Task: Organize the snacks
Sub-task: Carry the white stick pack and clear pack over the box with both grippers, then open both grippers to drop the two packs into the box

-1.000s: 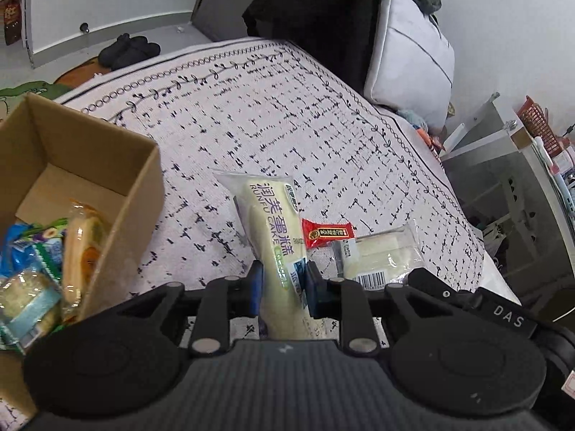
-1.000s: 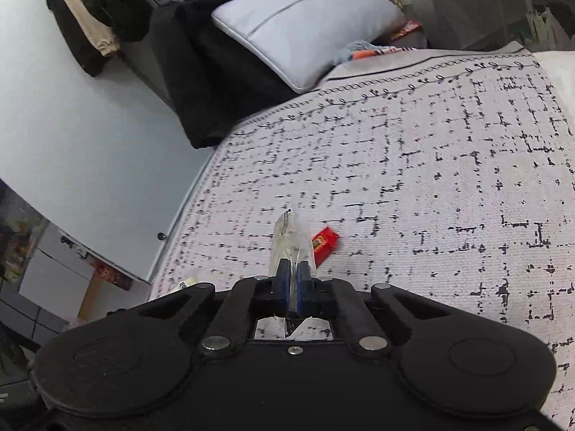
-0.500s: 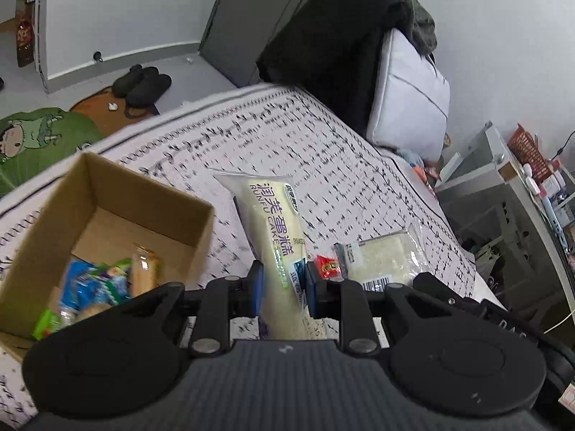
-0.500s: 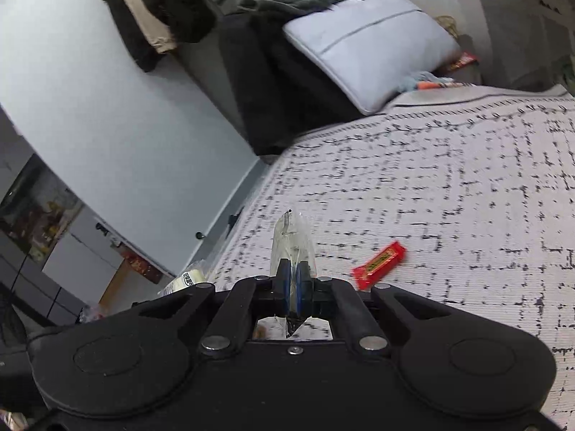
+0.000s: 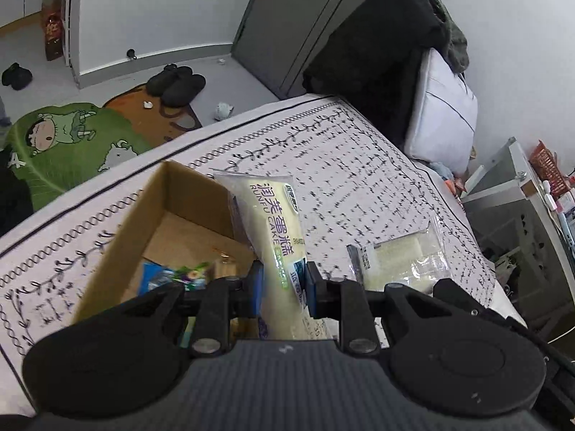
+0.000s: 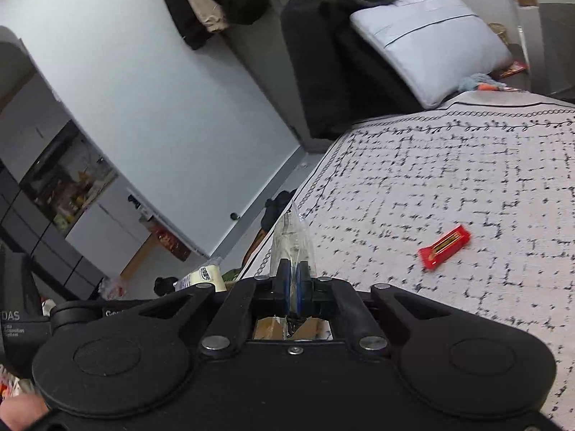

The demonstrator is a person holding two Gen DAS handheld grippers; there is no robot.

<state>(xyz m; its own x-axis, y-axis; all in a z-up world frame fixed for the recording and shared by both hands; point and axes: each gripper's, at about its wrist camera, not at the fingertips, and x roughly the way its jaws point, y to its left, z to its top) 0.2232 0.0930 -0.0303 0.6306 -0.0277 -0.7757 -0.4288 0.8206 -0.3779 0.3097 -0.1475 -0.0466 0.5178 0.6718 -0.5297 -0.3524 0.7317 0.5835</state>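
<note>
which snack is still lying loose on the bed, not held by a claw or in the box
The small red snack bar. It lies alone on the patterned bedspread. The Runfu cake pack is in the left claw, and the clear packet is in the right claw.

The hand-held gripper point(image 5: 281, 283) hides the cardboard box's point(image 5: 136, 215) near half.

The long pale-yellow cake in a clear plastic wrapper point(image 5: 276, 230) is showing "RUNFU CAKE" in purple beside large Chinese characters. The black plastic housing of the other gripper point(image 6: 21, 327), seen from the right wrist, is showing "DAS" in white, with smaller illegible lines beneath.
</note>
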